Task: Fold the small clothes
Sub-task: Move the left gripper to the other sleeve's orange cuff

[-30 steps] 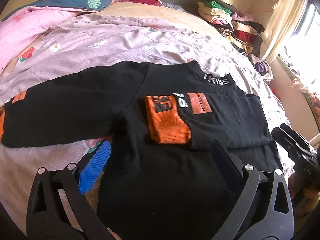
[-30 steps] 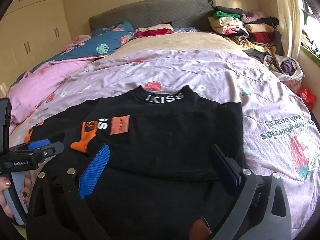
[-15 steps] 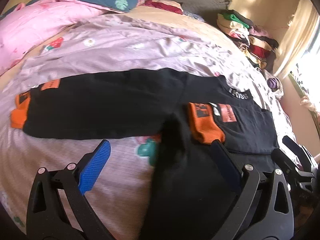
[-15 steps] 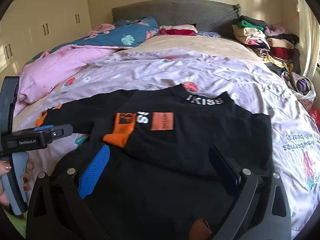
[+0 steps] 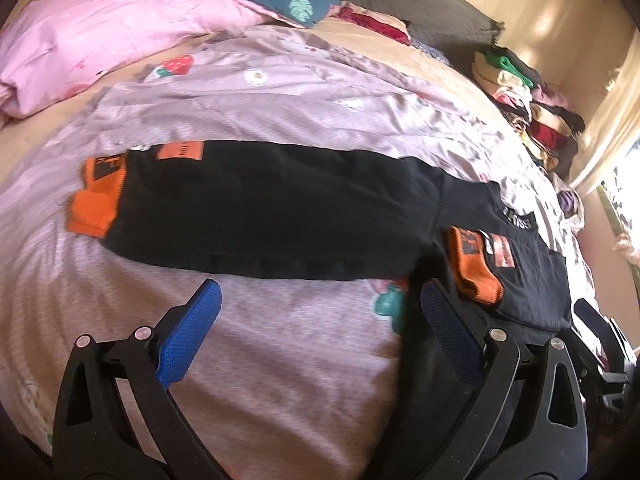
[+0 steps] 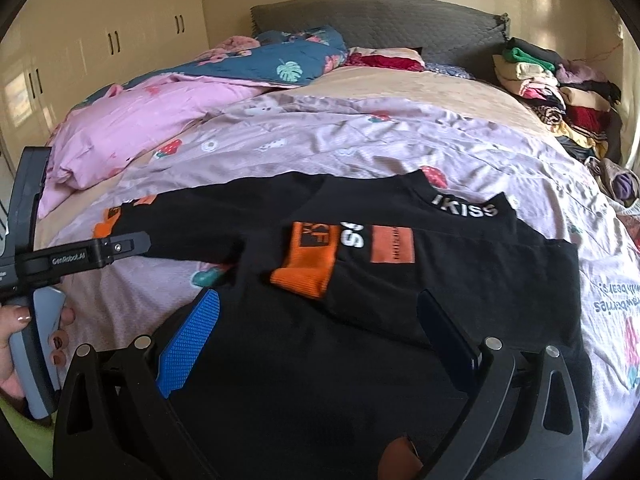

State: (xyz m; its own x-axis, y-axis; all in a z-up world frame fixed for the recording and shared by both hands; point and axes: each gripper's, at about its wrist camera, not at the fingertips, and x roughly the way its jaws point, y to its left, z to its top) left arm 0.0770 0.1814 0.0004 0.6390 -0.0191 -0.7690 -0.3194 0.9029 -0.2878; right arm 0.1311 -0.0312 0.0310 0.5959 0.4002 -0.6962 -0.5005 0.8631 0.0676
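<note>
Lilac bedding covers the bed and carries the black sweatshirt, which lies flat near the front edge. One sleeve extends sideways over the bedding; the other sleeve is folded across the chest, orange cuff uppermost. Left tool and right tool both hover with fingers spread, gripping nothing.

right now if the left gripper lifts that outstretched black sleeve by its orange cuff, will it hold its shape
Probably not. The long black knit sleeve lies flat and limp on the lilac quilt, so it should droop. Its ribbed orange cuff looks thicker, likely giving the fingers firmer purchase.
</note>
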